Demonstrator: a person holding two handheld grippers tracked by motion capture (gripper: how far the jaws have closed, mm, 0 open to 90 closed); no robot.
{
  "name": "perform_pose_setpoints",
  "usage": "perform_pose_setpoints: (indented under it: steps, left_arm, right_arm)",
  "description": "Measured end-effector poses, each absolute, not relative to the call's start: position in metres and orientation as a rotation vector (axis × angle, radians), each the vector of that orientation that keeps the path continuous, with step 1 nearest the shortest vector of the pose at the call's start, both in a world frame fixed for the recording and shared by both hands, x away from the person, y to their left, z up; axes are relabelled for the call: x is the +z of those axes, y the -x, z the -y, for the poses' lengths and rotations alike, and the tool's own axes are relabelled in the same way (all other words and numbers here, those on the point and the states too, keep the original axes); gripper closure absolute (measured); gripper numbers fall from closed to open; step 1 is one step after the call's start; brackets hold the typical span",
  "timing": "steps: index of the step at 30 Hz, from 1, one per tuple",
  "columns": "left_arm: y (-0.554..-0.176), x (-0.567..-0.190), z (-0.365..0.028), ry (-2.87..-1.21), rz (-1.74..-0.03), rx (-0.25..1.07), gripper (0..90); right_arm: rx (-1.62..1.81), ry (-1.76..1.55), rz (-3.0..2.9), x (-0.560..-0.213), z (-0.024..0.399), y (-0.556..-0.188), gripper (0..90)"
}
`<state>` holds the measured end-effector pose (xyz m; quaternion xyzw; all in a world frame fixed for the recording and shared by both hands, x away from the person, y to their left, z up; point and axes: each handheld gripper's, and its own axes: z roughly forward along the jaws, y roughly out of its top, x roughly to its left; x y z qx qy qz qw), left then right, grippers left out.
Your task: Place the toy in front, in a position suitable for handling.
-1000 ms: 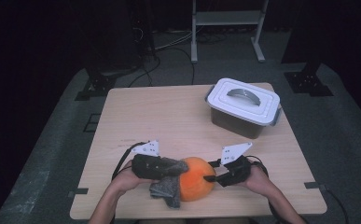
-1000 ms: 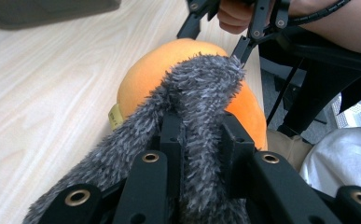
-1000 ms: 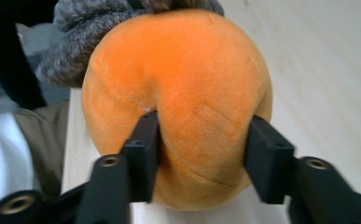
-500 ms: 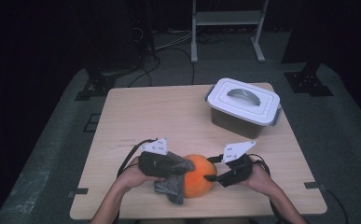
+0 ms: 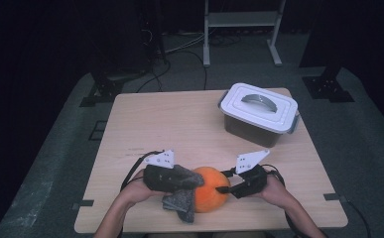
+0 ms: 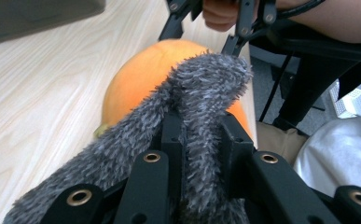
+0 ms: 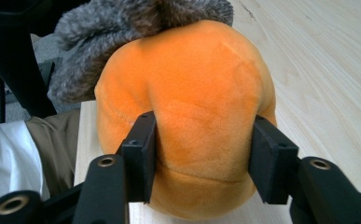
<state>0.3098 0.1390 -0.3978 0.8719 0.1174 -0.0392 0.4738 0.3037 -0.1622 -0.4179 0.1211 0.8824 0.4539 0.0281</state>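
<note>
An orange plush ball sits near the table's front edge. My left gripper comes in from its left and is shut on a grey fuzzy cloth. The cloth drapes over the plush and stands pinched between the left gripper's jaws. My right gripper reaches the plush from the right. Its jaws have just been closing, and in the right gripper view the right gripper has both pads pressed into the plush's sides. The grey cloth lies over its far top.
A grey box with a white handled lid stands shut at the table's back right. The wooden table is bare in the middle and left. A white rack's legs and cables lie on the dark floor behind.
My left gripper has carried the grey cloth a little to the right, up against and over the plush's left side. The right hand has stayed in place on the plush.
</note>
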Motion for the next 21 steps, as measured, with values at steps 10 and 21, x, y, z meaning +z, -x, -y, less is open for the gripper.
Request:
perform_pose_setpoints:
  steps: [10, 21]
  left_arm:
    - [-0.308, -0.416, -0.162, -2.153, -0.374, -0.075, 74.9]
    - [-0.311, -0.395, -0.154, -2.093, -0.339, -0.065, 75.0]
  right_arm:
    - [1.398, -0.394, -2.72, -0.421, 0.169, -0.306, 48.1]
    - [1.375, -0.327, -2.669, -0.413, 0.164, -0.3, 48.2]
